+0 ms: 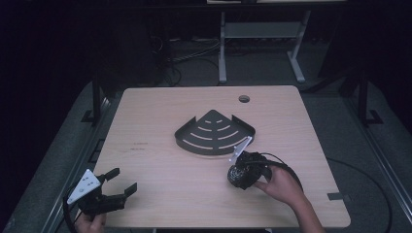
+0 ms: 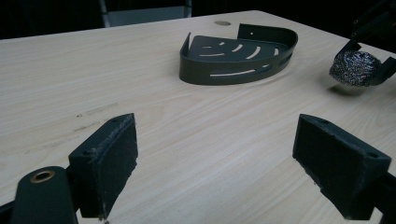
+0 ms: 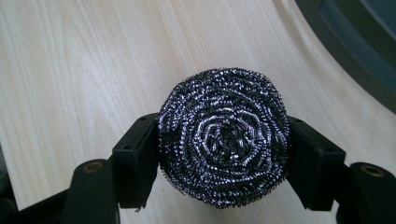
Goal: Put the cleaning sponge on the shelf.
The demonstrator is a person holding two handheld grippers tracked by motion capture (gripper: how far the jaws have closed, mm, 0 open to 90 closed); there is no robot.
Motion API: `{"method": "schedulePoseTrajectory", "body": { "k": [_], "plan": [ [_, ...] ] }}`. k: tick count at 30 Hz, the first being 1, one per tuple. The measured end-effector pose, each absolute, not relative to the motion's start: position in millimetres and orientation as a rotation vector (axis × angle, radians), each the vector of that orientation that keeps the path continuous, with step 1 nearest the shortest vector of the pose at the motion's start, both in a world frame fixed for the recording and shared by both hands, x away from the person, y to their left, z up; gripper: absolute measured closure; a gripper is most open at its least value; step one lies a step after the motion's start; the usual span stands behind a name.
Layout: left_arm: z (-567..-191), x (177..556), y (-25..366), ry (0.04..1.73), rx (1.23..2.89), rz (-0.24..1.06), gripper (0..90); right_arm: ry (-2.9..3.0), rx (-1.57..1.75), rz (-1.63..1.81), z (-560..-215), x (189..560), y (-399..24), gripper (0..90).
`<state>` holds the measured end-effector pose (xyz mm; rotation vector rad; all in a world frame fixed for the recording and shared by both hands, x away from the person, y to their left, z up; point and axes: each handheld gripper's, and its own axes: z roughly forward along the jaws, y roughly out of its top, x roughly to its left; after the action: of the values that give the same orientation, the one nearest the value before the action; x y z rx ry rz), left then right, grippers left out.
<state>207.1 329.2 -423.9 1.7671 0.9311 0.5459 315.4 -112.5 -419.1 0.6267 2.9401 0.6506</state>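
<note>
A round steel wool scrubber [image 3: 223,137] sits squeezed between the two black jaws of my right gripper [image 3: 223,158], just above the wooden table. In the high view that gripper [image 1: 240,174] is held in a hand right of centre, with the scrubber [image 1: 237,174] at its tip. The left gripper view shows the scrubber [image 2: 354,68] slightly off the tabletop, far right. A black fan-shaped corner shelf [image 1: 214,132] with curved slots lies in the table's middle, just beyond the scrubber. My left gripper [image 1: 120,185] rests at the front left corner, jaws wide apart and empty [image 2: 215,158].
The light wooden table [image 1: 160,174] has a round cable hole [image 1: 244,98] near its far edge. The corner shelf [image 2: 238,53] has low walls on its sides. Beyond the table stand white desk legs [image 1: 222,48] and cables on a dark floor.
</note>
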Motion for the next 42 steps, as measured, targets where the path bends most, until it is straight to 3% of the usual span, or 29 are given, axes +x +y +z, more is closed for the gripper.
{"method": "schedulePoseTrajectory", "body": {
  "k": [42],
  "plan": [
    [-423.6, 208.0, 328.4, 0.925, 1.77, 0.551, 13.3, 2.98, 0.613, 0.703, -388.1, 354.5, -99.6, 32.6]
  ]
}}
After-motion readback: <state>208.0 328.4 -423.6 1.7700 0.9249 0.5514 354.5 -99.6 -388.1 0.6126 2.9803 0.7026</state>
